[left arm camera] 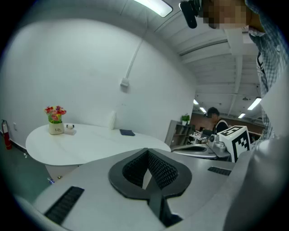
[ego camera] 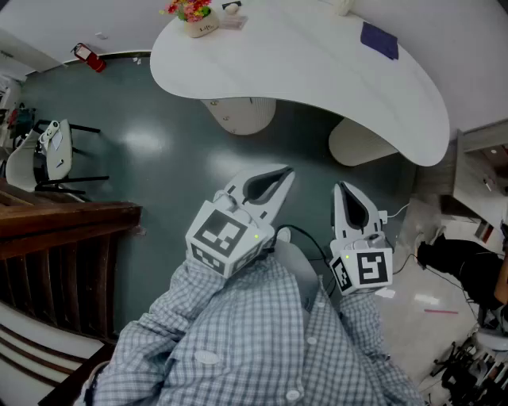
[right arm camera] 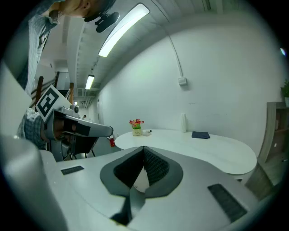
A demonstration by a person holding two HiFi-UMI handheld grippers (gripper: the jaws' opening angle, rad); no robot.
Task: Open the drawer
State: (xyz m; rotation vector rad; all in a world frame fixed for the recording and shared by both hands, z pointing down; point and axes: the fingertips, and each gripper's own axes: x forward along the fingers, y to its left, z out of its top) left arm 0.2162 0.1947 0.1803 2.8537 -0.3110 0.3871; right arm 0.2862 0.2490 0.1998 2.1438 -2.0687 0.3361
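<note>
Your left gripper (ego camera: 282,176): grey shell, ribbed black pads (left arm camera: 160,169), jaws closed on nothing. Your right gripper (ego camera: 343,190): same build, jaws together, nothing between them. Far ahead: a smooth white kidney-shaped table (ego camera: 317,79). At its far left stands a small pot (ego camera: 198,28) holding red and yellow flowers (ego camera: 189,8); at its far right lies a flat dark-blue square (ego camera: 379,40). You cannot make out the drawer in any view.
</note>
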